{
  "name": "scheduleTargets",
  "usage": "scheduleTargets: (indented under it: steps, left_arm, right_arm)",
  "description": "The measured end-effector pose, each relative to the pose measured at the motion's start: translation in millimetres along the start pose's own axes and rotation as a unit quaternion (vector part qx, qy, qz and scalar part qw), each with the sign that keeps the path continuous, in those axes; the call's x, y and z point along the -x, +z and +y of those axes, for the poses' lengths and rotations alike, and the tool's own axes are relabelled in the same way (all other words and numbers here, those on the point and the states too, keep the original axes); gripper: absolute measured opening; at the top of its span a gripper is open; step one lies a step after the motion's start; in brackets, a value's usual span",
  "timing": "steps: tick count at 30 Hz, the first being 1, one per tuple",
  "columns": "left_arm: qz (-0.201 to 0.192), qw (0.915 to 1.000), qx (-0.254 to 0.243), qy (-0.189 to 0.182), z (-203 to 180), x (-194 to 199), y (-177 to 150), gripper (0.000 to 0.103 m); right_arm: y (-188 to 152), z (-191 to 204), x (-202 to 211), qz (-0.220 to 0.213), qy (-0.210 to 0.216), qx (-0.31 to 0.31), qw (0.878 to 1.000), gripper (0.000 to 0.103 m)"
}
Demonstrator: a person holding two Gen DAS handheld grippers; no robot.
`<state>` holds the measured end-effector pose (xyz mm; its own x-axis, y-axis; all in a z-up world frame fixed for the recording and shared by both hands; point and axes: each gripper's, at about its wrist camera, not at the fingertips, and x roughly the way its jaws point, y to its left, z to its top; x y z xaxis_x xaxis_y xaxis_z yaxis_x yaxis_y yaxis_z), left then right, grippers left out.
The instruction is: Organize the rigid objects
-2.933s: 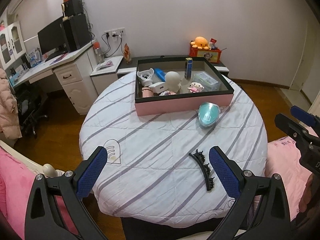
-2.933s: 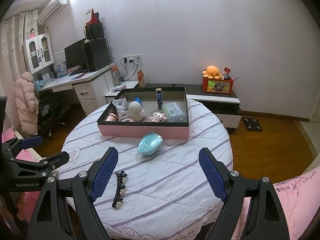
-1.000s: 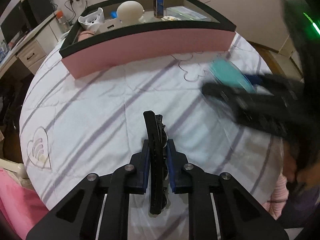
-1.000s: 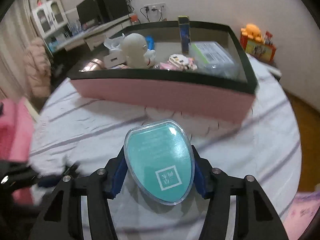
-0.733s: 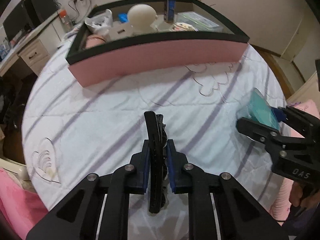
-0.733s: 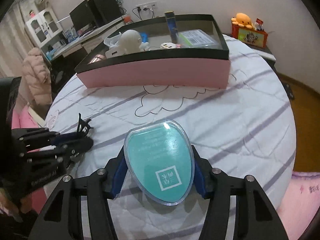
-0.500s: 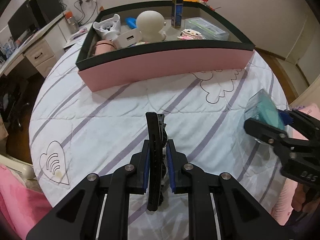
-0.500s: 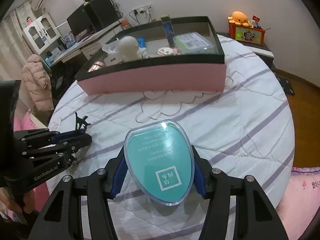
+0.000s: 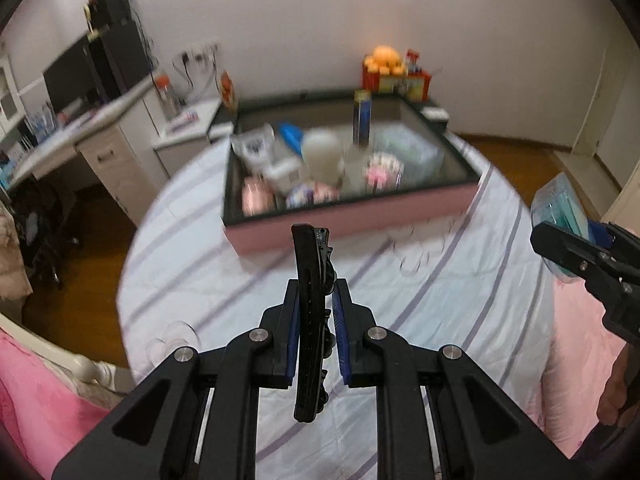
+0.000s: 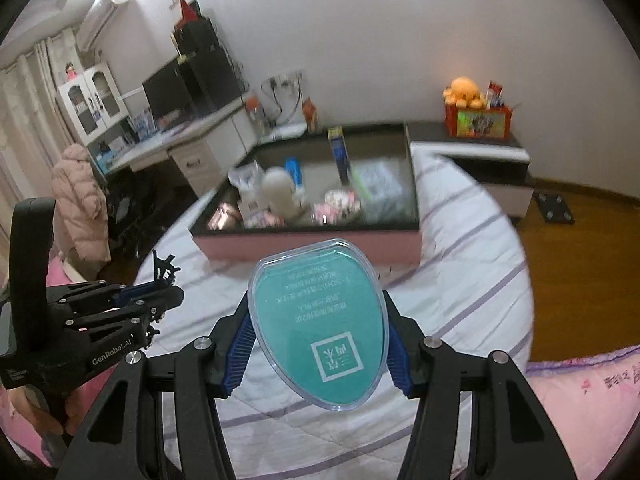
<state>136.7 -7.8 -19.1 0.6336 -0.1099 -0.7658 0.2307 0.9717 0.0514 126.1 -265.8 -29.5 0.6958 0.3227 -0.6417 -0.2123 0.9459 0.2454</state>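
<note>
My left gripper (image 9: 316, 300) is shut on a black toothed hair clip (image 9: 310, 296), which stands on edge above the striped tablecloth. My right gripper (image 10: 318, 320) is shut on a teal oval case (image 10: 320, 328) with a clear rim, held flat between the blue pads. Both are lifted above the round table (image 9: 192, 264), in front of the pink tray (image 9: 360, 216) with its black rim. From the left wrist view the right gripper (image 9: 576, 248) and the teal case (image 9: 560, 204) appear at the right edge. The right wrist view has the left gripper (image 10: 160, 288) at its left.
The tray holds several small items, among them a white round-headed figure (image 9: 322, 152) and a tall blue box (image 9: 362, 116). A white desk (image 10: 188, 148) with a monitor stands at back left. A low cabinet (image 10: 472, 156) with an orange plush sits behind. Pink bedding (image 9: 36, 396) borders the table.
Both grippers have risen from the tablecloth with the hair clip and the teal case in them. The tray now looks farther away and lower in both views.
</note>
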Motion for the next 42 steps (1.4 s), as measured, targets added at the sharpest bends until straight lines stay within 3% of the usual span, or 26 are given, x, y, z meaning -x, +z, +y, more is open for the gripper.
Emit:
scheduleTargets:
  steps: [7, 12, 15, 18, 23, 24, 26, 29, 33, 36, 38, 42]
  left_arm:
    - [-0.073, 0.9974, 0.001, -0.002, 5.1, 50.5, 12.8, 0.016]
    - [-0.096, 0.9953, 0.011, -0.005, 8.8, 68.1, 7.8, 0.016]
    - [-0.102, 0.9946, 0.015, -0.01, 10.3, 72.5, 3.9, 0.016]
    - [-0.098, 0.995, 0.014, -0.016, 9.6, 68.6, -0.5, 0.016]
    - [-0.062, 0.9977, 0.025, -0.017, 15.6, 45.7, -8.4, 0.016]
    - [-0.055, 0.998, 0.027, -0.016, 16.3, 40.9, -10.2, 0.016]
    - [-0.042, 0.9986, 0.028, -0.015, 17.6, 31.5, -12.8, 0.016]
    - [-0.019, 0.9992, 0.03, -0.018, 19.2, 14.5, -17.6, 0.016]
    - [0.003, 0.9993, 0.033, -0.019, 23.1, -1.1, -21.5, 0.016]
    - [0.018, 0.9991, 0.036, -0.012, 28.6, -12.2, -22.8, 0.016]
    - [0.025, 0.9988, 0.04, -0.01, 31.8, -17.7, -22.7, 0.016]
    - [0.031, 0.9983, 0.046, -0.016, 35.8, -25.4, -19.3, 0.016]
  right_arm:
    - [8.8, 22.6, 41.6, -0.058, -0.002, 0.018, 0.998, 0.058]
    - [9.4, 37.4, 56.7, -0.081, 0.001, 0.033, 0.996, 0.057]
    - [9.0, 42.0, 67.1, -0.095, 0.006, 0.043, 0.995, 0.05]
    - [8.1, 46.3, 65.9, -0.096, -0.013, 0.058, 0.994, 0.049]
    - [-7.8, 23.8, 28.9, -0.027, -0.017, 0.022, 0.999, 0.051]
    - [-11.8, 20.5, 21.9, -0.013, -0.022, 0.017, 1.0, 0.055]
    - [-23.8, 19.7, 3.3, 0.021, -0.031, 0.015, 0.999, 0.074]
    - [-34.1, 24.7, -20.7, 0.056, -0.013, 0.023, 0.998, 0.079]
    - [-43.3, 37.0, -62.9, 0.106, -0.027, 0.05, 0.993, 0.08]
    - [-54.2, 43.3, -95.1, 0.139, -0.01, 0.064, 0.988, 0.079]
    - [-61.5, 44.2, -111.6, 0.156, -0.033, 0.069, 0.985, 0.057]
    - [-56.0, 31.5, -104.4, 0.155, 0.016, 0.042, 0.987, 0.057]
